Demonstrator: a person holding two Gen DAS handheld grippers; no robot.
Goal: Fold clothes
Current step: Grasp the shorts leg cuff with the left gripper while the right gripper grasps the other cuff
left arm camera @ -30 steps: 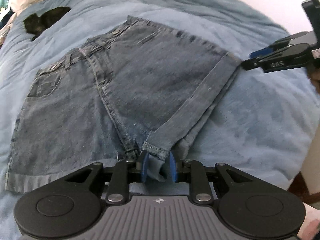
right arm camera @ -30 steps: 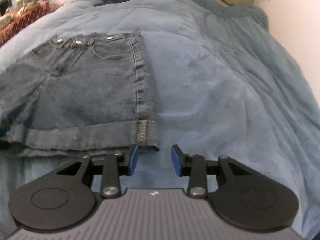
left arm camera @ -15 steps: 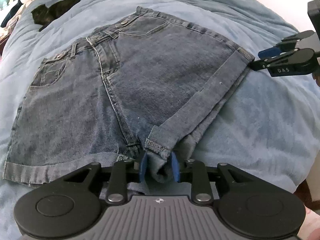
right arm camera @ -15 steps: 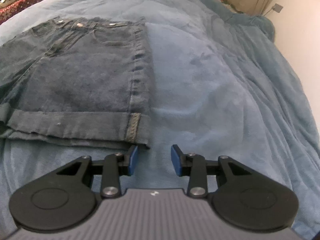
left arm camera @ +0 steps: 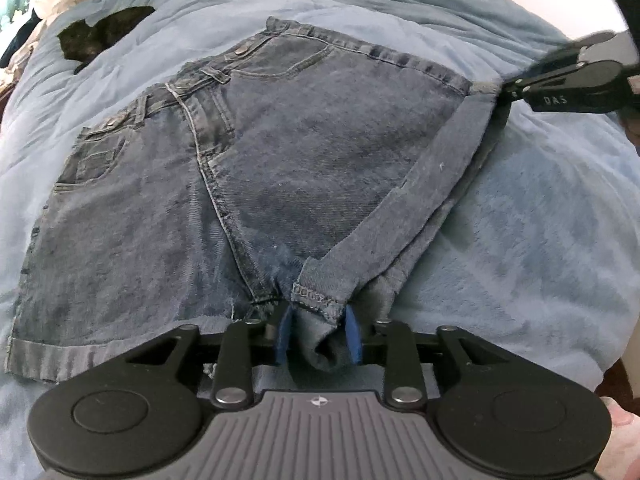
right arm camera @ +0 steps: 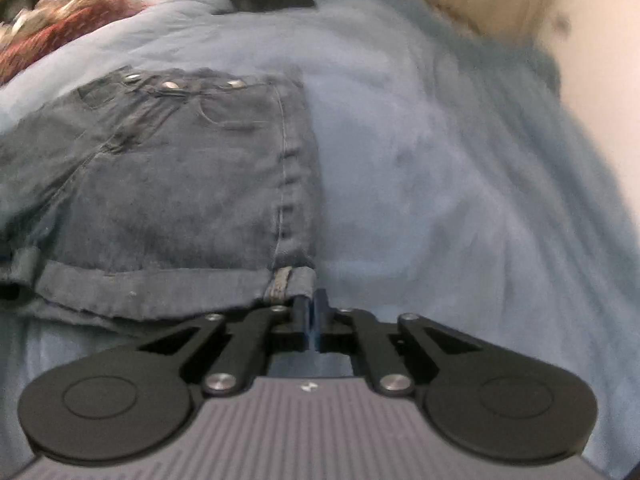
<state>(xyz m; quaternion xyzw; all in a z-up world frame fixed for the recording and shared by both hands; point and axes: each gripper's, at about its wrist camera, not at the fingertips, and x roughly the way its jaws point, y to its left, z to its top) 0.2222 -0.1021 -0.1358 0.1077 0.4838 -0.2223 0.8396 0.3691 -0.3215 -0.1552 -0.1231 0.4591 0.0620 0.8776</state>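
The dark blue denim shorts (left arm camera: 248,168) lie flat on the blue fleece-covered bed (left arm camera: 540,220), waistband away from both tongs. The left tongs (left arm camera: 318,338) have just been closing and clamp the inner end of the rolled leg cuff (left arm camera: 420,200). The right tongs (right arm camera: 311,320) are together at its outer end, apparently pinching it. The cuff runs between them; no containers show.

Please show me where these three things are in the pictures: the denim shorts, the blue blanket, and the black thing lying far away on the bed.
denim shorts (left arm camera: 304,152), left wrist view, on the front panel of one leg.
blue blanket (right arm camera: 440,184), right wrist view, on bare fabric beside the shorts.
black thing (left arm camera: 104,34), left wrist view, on its middle; what it is cannot be told.
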